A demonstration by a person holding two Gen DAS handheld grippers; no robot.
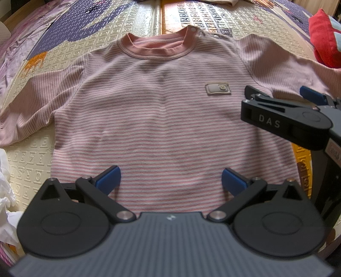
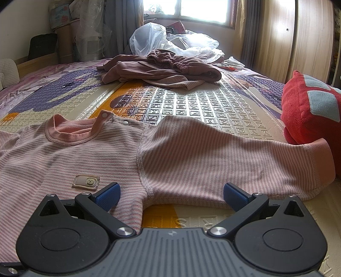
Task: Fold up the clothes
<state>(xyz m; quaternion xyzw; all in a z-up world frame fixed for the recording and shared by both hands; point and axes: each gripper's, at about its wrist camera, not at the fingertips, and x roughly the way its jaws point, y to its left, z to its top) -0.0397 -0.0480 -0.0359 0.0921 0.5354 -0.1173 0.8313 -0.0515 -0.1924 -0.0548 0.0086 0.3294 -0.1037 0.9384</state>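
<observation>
Pink striped shirt lies flat and face up on a play mat with embossed letters, which covers the bed. Its collar points away from the camera and both sleeves are spread out to the sides. A small grey patch sits on the chest, and snap buttons show at one shoulder.

The left claw hangs over the lower hem of the shirt, near the middle. Its two blue fingers stand wide apart and nothing is between them. The right claw is also wide open and holds nothing. It is over the armpit area, where the sleeve meets the body of the shirt. In the left wrist view this claw comes in from the right side, above the edge of the shirt.

The sleeve cuff reaches almost to a red cushion with light blue patches. Farther back on the mat a heap of brownish clothes lies unfolded, and behind it there are clear plastic bags under a window. A wooden wardrobe stands at the right.
</observation>
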